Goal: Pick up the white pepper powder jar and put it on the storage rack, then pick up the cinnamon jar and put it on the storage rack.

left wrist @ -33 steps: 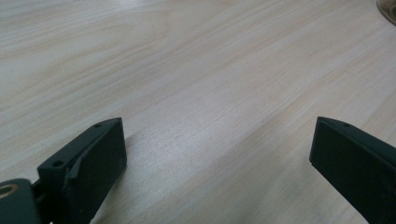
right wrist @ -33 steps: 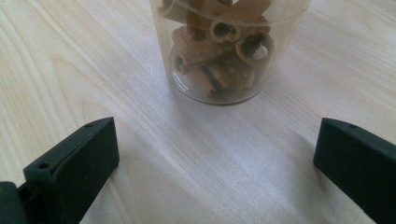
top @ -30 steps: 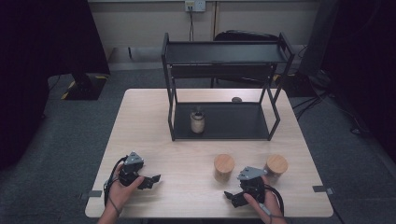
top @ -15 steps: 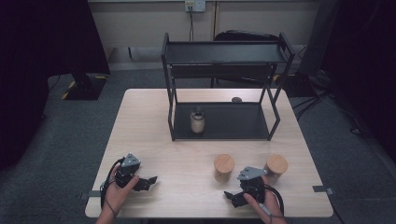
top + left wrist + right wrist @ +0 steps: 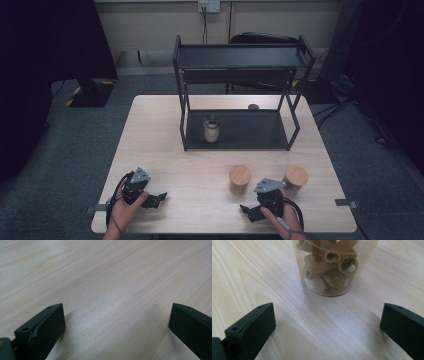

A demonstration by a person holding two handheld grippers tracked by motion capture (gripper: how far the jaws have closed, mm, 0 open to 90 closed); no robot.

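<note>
Right gripper [image 5: 254, 210] jaws apart, empty, facing jar [image 5: 335, 266] at its 12 o'clock on table [image 5: 200, 170]. Jar: clear plastic, wooden lid, dry contents; likely light, smooth-walled. Grip mid-body. Left gripper [image 5: 152, 199] jaws just opened, apart, empty.

A clear jar [image 5: 335, 267] with a wooden lid [image 5: 240, 175] stands upright, filled with brown pieces, at table's five o'clock.

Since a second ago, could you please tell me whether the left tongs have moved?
Yes: the left tongs drew back slightly toward the table's near left corner, and their jaws have just been opening, with nothing between them.
</note>
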